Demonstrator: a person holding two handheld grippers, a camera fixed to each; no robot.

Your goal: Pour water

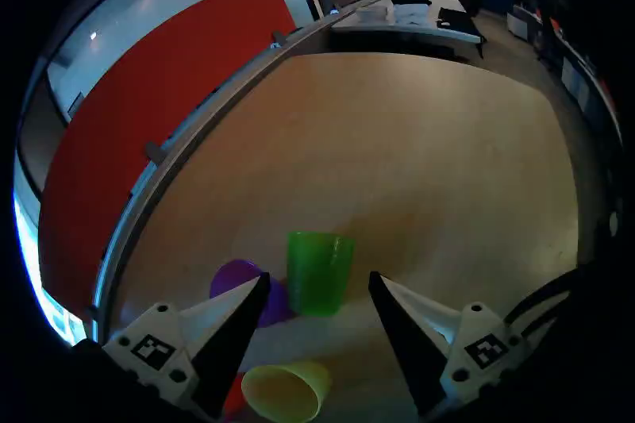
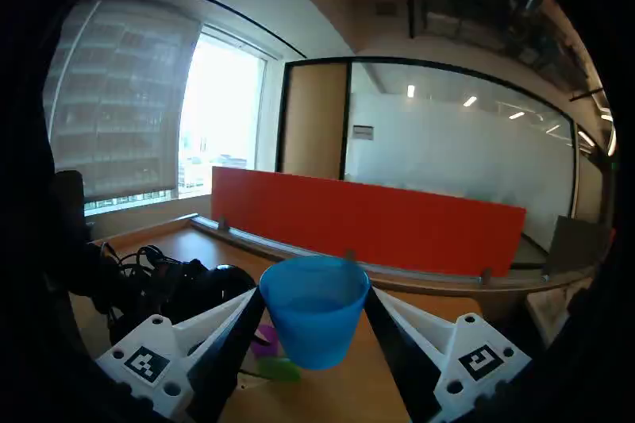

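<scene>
In the right gripper view a blue cup (image 2: 315,309) is held upright above the desk, my right gripper (image 2: 315,324) shut on its sides. Below it, bits of a purple cup (image 2: 264,337) and a green cup (image 2: 279,369) peek out. In the left gripper view a translucent green cup (image 1: 319,272) stands upright on the wooden desk (image 1: 397,153), just ahead of my left gripper (image 1: 317,308), which is open with nothing between its fingers. A purple cup (image 1: 238,278) lies beside the green one to the left. A yellow cup (image 1: 287,391) lies on its side lower down, between the fingers.
A red divider panel (image 1: 151,121) with a grey rail runs along the desk's far edge. A dark bundle of cables and gear (image 2: 171,284) sits on the desk at the left of the right gripper view. Something red (image 1: 235,399) lies next to the yellow cup.
</scene>
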